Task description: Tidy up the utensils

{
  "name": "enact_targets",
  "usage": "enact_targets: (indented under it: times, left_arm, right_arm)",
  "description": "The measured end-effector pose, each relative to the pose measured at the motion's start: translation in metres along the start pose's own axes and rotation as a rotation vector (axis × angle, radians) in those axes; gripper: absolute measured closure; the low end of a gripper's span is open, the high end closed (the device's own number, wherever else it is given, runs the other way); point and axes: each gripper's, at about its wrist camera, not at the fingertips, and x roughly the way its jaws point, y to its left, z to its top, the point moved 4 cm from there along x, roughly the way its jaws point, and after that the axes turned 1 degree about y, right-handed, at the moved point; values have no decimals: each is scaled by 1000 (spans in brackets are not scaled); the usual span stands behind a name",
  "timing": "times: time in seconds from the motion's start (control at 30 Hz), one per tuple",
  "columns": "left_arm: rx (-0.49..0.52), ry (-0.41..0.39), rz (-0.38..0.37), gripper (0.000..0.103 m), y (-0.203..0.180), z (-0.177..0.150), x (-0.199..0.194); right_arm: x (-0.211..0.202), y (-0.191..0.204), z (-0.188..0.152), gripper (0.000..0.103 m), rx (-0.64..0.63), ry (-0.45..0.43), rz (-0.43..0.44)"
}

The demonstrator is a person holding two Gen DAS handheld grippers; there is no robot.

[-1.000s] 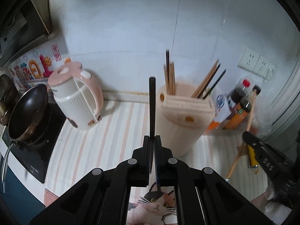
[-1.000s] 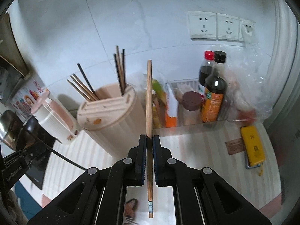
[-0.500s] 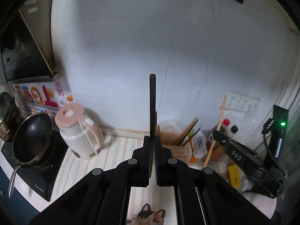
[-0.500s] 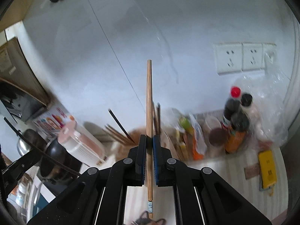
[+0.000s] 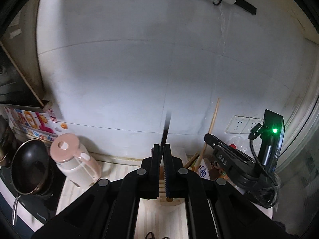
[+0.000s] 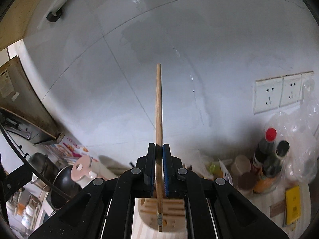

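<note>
The left hand-held gripper [image 5: 163, 151] is closed on a black chopstick [image 5: 166, 128], tilted a bit right, w/ its top against the wall. The right hand-held gripper [image 6: 159, 151] clamps a wood chopstick [image 6: 158, 107] upright; its lower end is over the holder [image 6: 147, 209] on the tabletop [image 6: 139, 233]. A kettle [image 5: 73, 163] and pan [image 5: 30, 171] are at the left.

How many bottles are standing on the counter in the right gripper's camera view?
2: a red-capped bottle and a black-capped bottle just right of it, side by side below the wall sockets. More may be hidden behind the plastic bag.
</note>
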Motion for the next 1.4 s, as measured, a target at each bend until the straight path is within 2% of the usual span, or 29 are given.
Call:
enact_targets:
  times: [0.2, 0.3, 0.4, 0.43, 0.47, 0.5, 0.53, 0.67, 0.77, 0.87, 0.93, 1.07, 1.2, 1.27, 1.33, 1.4]
  left_arm:
    - [8, 26, -22, 102, -8, 2, 29]
    - [40, -16, 27, 99, 2, -3, 30]
    - [58, -5, 63, 92, 21, -28, 33]
    - [73, 13, 93, 80, 31, -43, 37]
    - [86, 25, 109, 59, 37, -56, 42]
    - [100, 48, 134, 49, 47, -73, 50]
    - [117, 85, 152, 45, 56, -93, 61]
    - [128, 294, 120, 45, 76, -165, 111]
    - [213, 417, 134, 45, 75, -217, 145]
    - [275, 498, 152, 45, 75, -255, 177]
    - [279, 529, 156, 45, 77, -269, 189]
    - [215, 572, 179, 45, 93, -293, 203]
    - [68, 599, 203, 45, 112, -308, 201]
    - [-9, 604, 210, 45, 121, -314, 197]
    - [-86, 611, 217, 45, 129, -322, 192]
    - [-138, 619, 232, 45, 134, -330, 189]
  right_arm:
    - [21, -9, 3, 96, -7, -28, -20]
    - [21, -17, -1, 96, 7, 18, -24]
    - [4, -32, -17, 96, 50, 93, -4]
    - [-4, -40, -30, 96, 66, 127, -13]
    - [-8, -46, -40, 96, 78, 152, -19]
    - [-12, -55, -56, 96, 98, 191, -28]
    - [-14, -65, -74, 96, 116, 236, -42]
    - [-4, -103, -148, 96, 175, 417, -124]
    - [13, -134, -205, 96, 246, 552, -190]
    - [32, -163, -255, 96, 297, 667, -259]
    - [44, -177, -278, 96, 310, 725, -301]
    - [67, -198, -306, 96, 289, 802, -381]
    - [83, -212, -317, 93, 248, 892, -449]
    - [73, -214, -308, 83, 245, 868, -480]
    - [60, -208, -293, 68, 243, 794, -481]
    - [60, -195, -283, 67, 251, 743, -389]
